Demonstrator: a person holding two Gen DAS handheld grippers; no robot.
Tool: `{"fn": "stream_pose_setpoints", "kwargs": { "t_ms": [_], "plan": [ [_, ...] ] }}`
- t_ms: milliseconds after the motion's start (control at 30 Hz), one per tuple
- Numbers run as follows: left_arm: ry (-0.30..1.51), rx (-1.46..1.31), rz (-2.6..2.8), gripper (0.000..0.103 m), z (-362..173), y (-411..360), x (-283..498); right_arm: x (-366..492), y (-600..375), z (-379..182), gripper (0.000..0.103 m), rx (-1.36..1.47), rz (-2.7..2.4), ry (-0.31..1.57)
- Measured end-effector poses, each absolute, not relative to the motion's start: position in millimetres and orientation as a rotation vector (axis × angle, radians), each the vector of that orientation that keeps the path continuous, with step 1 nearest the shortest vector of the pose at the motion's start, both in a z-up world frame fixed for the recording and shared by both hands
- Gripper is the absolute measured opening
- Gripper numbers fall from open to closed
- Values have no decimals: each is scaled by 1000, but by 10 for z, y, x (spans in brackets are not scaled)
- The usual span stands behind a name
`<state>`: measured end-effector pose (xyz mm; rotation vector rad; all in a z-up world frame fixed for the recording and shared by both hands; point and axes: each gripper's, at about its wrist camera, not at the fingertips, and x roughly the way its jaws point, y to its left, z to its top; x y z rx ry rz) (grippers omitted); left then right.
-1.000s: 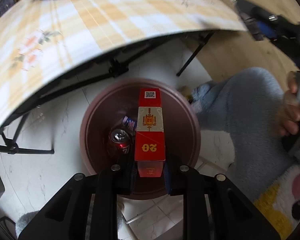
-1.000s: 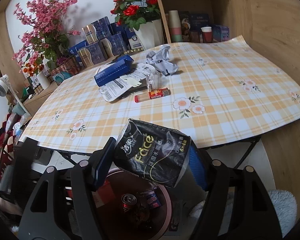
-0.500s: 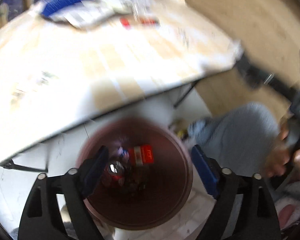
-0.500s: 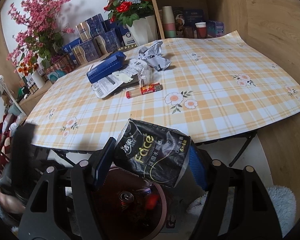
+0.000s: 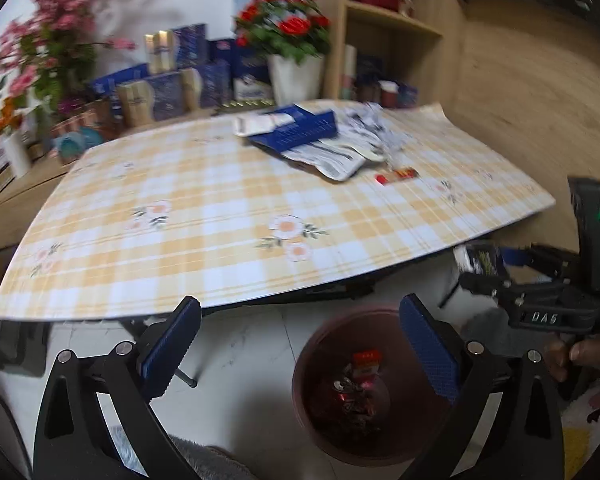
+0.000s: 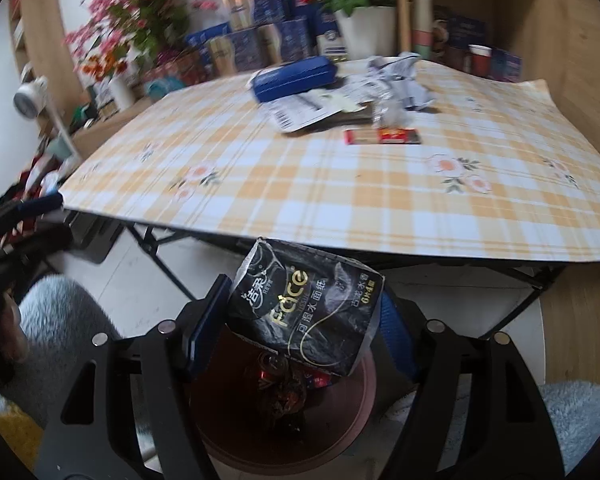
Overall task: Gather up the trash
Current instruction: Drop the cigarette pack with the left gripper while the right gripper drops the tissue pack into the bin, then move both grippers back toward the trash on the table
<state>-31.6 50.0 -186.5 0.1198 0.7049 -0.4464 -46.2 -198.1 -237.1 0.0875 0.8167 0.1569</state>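
Left wrist view: the left tongs [image 5: 300,352] stand wide apart at the bottom of the frame, with nothing between the blue pads. The brown bin [image 5: 312,408] sits on the floor at lower centre-right, partly behind the right-hand pad; a red carton [image 5: 366,362] and a crushed can [image 5: 342,386] lie inside it. The counter [image 5: 220,208], covered in yellow plaid, fills the middle of the frame. At its upper right lie a blue box [image 5: 300,130], printed papers [image 5: 332,158] and a small red stick pack [image 5: 396,177].

Right wrist view: the right tongs [image 6: 300,328], at lower centre, are clamped on a black tissue pack [image 6: 304,308]. The pack is held directly above the bin [image 6: 364,408], below the near edge of the counter [image 6: 340,184]. Trash is visible inside the bin beneath the pack.
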Motion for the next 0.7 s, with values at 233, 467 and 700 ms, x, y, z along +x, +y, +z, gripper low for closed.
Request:
{"fn": "stream_pose_setpoints", "kwargs": {
  "t_ms": [233,467,700],
  "plan": [
    [676,-65,-340,97,-1870,895,-251,-428,-1863,-2444,71,49,173,855],
    [716,-165,-253,97,-1960,1090,-119,-428,-1779,-2492,71,21,210,877],
    [734,-171,-245,97,-1999,1105,-100,-420,-1749,-2526,71,11,224,894]
  ]
}}
